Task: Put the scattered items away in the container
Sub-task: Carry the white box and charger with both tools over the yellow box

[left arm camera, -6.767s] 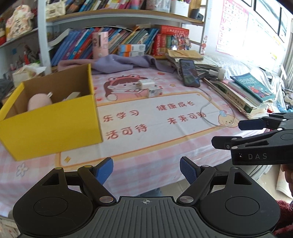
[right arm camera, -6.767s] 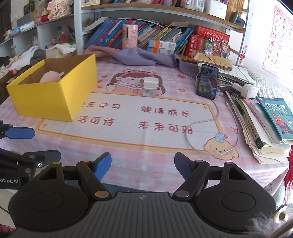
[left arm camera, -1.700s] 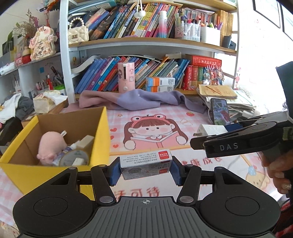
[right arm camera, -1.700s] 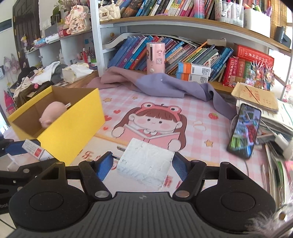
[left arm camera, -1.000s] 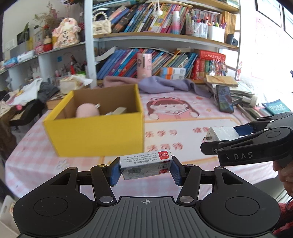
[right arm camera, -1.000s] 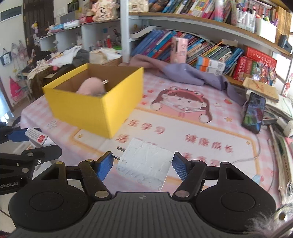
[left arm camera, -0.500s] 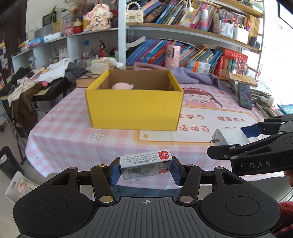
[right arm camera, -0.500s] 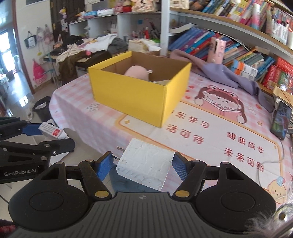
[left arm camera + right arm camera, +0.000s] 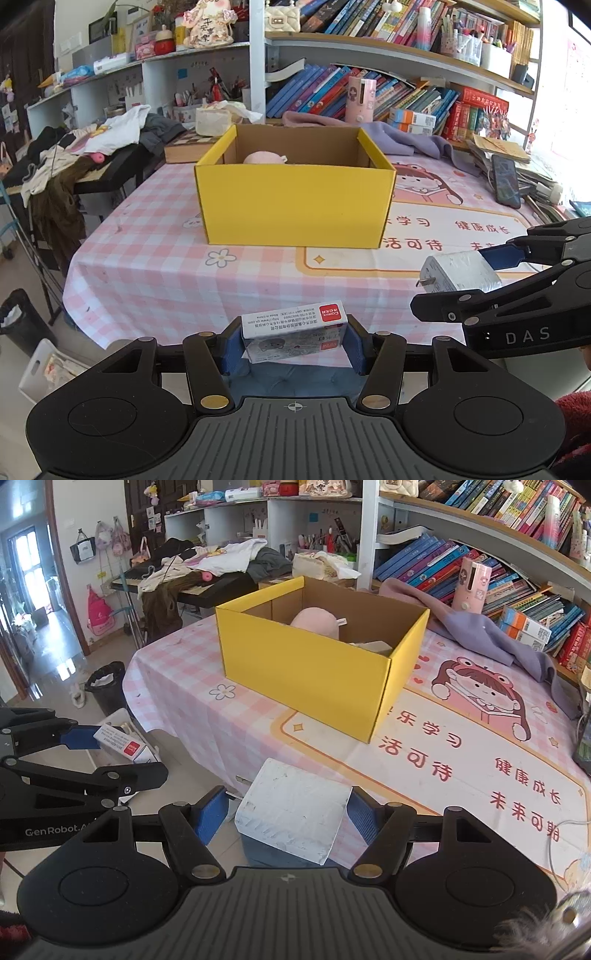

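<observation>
Between left claw (image 9: pixel 293 341) pads, small box (image 9: pixel 295 330)

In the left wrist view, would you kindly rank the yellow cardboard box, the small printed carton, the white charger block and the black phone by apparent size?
1. Yellow cardboard box
2. Small printed carton, enlarged by nearness to the camera
3. White charger block, also near
4. Black phone, farther away, so true size against the charger is unsure

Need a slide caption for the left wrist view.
Left gripper holds small box, facing yellow box across the table edge.
</observation>
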Tool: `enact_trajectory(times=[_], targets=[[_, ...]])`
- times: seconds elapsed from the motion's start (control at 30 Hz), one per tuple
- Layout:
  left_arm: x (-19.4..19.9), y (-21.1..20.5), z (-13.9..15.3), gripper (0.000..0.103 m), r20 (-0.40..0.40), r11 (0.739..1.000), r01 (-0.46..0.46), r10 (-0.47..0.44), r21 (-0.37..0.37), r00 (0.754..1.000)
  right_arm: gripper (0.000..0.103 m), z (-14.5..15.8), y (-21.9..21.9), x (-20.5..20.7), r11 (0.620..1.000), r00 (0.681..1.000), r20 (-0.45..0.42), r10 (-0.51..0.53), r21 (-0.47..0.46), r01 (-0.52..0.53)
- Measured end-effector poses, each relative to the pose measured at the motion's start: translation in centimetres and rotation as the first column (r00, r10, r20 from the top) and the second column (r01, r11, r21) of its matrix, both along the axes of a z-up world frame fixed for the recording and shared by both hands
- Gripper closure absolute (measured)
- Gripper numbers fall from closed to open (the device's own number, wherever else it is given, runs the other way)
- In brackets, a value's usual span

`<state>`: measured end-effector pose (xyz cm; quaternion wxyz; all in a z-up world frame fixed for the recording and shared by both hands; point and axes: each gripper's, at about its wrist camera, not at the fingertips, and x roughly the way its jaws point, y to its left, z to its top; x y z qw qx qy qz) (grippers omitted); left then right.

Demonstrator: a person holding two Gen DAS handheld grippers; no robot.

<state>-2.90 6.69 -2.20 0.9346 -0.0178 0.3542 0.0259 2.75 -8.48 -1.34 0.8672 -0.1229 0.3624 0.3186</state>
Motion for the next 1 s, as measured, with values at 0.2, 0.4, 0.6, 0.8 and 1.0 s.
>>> enact_trajectory(times=[0.2, 0.4, 0.6, 0.8, 1.0], targets=[[0.4, 0.9, -0.4, 0.050, -0.022, 1.000, 0.012, -0.012, -0.005, 1.000, 0.034, -0.5, 0.9, 0.0, 1.000, 1.000, -0.022, 0.022, -0.005, -0.022], [0.8, 1.7, -0.3, 0.050, -0.027, 1.000, 0.027, -0.027, -0.005, 0.999, 0.034, -0.7, 1.6, 0.1, 0.999, 0.999, -0.029, 0.034, -0.004, -0.034], [1.6, 2.5, 0.1, 0.050, -0.025, 0.999, 0.033, -0.033, -0.007, 0.999, 0.034, -0.5, 2.5, 0.4, 0.998, 0.998, -0.009, 0.062, -0.012, -0.062], [2.8, 3.1, 0.8, 0.050, -0.011, 0.999, 0.040, -0.040, -0.004, 0.999, 0.034, -0.1, 3.2, 1.8, 0.998, 0.998, 0.002, 0.066, -0.006, -0.066], [5.3, 3.8, 2.6, 0.050, 0.037, 0.999, 0.046, -0.046, 0.000, 0.998, 0.034, 1.3, 3.6, 3.7, 0.998, 0.996, 0.060, 0.067, 0.012, -0.068]])
